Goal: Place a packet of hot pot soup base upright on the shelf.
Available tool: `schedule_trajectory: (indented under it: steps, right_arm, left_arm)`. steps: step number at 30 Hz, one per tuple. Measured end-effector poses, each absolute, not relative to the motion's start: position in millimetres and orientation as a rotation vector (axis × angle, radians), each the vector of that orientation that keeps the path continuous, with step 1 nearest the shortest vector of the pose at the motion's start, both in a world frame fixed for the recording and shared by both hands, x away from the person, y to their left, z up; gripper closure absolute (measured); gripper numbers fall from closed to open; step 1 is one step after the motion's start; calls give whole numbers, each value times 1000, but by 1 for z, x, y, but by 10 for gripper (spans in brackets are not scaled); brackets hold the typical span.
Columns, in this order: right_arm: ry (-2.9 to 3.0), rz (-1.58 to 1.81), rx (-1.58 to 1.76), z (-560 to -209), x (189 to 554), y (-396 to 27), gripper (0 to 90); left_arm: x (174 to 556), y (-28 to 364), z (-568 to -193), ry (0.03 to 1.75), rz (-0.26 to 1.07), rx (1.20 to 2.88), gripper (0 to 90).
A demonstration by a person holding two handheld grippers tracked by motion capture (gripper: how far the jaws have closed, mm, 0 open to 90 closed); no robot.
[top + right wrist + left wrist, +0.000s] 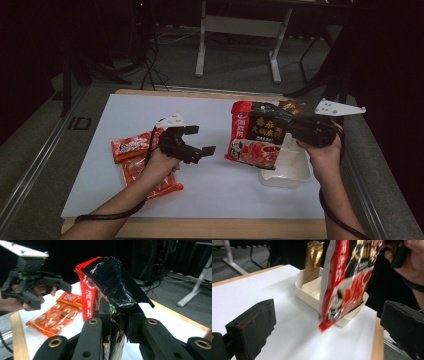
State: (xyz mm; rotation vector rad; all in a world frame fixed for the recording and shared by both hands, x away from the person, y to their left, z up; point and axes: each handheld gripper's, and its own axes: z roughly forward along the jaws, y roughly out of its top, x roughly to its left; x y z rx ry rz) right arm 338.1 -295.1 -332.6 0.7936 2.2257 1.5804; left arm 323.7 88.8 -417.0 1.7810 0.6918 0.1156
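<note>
My right gripper [300, 128] [117, 315] is shut on the top edge of a red and black food pouch [256, 134] [112, 277]. The pouch [347, 282] hangs upright off the table, with its lower end at the left edge of a white plastic tray [290, 174] [308, 293]. My left gripper [200, 140] [332, 315] hovers over the middle of the white table, open, with nothing between its black pads [253, 326]. It points toward the pouch. The right gripper view shows the left gripper [51, 295] at upper left.
A gold packet [291, 106] [313, 260] stands in the tray's far end. Two orange snack packs [131, 146] [56, 317] lie on the white table [210, 185] beneath my left hand. Desk legs and cables stand on the floor beyond the table's wooden far edge.
</note>
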Motion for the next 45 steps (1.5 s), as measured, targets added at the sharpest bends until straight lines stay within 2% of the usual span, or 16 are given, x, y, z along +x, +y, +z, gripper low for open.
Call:
schedule_trajectory:
  steps: [3, 14, 25, 36, 45]
  right_arm:
    - [2212, 1586, 798, -330, 344, -304, 778]
    - [2152, 1565, 852, -327, 363, -336, 777]
    - [2097, 1533, 907, -326, 378, -372, 777]
    - [2067, 1479, 993, -344, 394, -394, 775]
    - [2071, 1409, 1019, -359, 411, -395, 773]
  left_arm:
    - [318, 92, -422, 678, 146, 1787, 4]
    - [308, 99, -444, 673, 119, 1807, 4]
    - [300, 110, -457, 706, 177, 1822, 0]
    - [291, 127, -476, 762, 146, 1798, 0]
    - [288, 130, -484, 769, 148, 1799, 0]
